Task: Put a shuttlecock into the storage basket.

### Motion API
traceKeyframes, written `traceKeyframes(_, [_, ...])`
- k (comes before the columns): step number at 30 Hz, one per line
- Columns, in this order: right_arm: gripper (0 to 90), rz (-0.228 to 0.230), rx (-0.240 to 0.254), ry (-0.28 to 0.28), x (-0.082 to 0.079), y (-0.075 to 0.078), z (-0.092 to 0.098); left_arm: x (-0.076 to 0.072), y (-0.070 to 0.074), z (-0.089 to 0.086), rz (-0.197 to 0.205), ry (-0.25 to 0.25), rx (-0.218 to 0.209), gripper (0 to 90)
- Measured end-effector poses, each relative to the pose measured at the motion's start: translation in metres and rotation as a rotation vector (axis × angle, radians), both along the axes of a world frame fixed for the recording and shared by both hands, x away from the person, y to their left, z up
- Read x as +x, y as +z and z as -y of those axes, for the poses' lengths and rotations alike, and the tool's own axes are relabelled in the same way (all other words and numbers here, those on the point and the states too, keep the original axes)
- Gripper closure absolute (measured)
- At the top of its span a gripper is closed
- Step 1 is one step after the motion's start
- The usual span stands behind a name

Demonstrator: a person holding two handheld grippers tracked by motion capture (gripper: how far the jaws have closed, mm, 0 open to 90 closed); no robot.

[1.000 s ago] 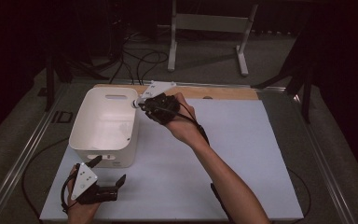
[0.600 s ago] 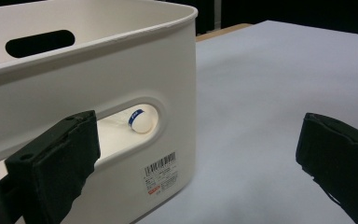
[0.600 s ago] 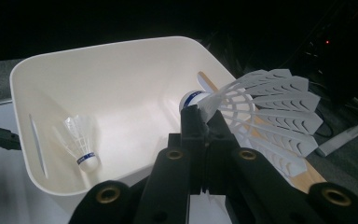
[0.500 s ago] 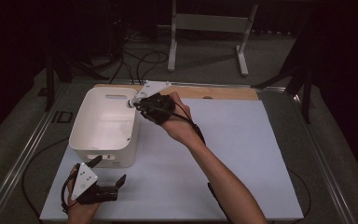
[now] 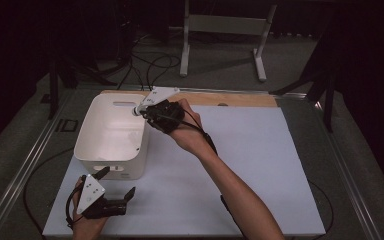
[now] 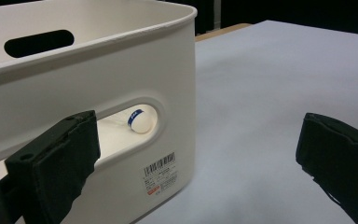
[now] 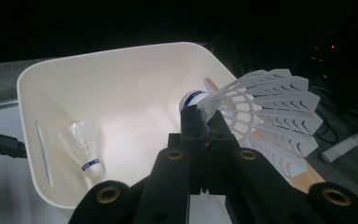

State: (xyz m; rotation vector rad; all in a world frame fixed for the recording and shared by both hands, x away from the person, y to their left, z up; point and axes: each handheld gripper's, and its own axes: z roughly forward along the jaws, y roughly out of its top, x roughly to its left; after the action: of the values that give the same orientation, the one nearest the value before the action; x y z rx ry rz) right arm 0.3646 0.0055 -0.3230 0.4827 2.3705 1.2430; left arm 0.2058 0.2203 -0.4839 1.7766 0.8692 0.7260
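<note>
Over the white plastic bin, our right gripper pinches a white plastic shuttlecock; our left gripper gapes wide, empty.

1. The table is covered by a pale sheet; a strip of bare wood shows along its 12 o'clock edge.
2. A white bin stands directly on it at about 10 o'clock, near the left edge.
3. The left gripper rests on the sheet at 7 o'clock, just beside the bin.
</note>
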Motion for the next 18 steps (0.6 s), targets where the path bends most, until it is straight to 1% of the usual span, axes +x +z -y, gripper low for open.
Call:
traceKeyframes(15, [88.9,0.002,-0.002,0.02,-0.001,-0.0017,-0.0079,-0.0002,0.0,-0.0003,0.0,0.0,0.002,0.3])
traceKeyframes(18, [88.9,-0.002,0.003,0.021,-0.0011,-0.002,-0.0101,0.0,0.0001,-0.0003,0.001,0.002,-0.004,0.3])
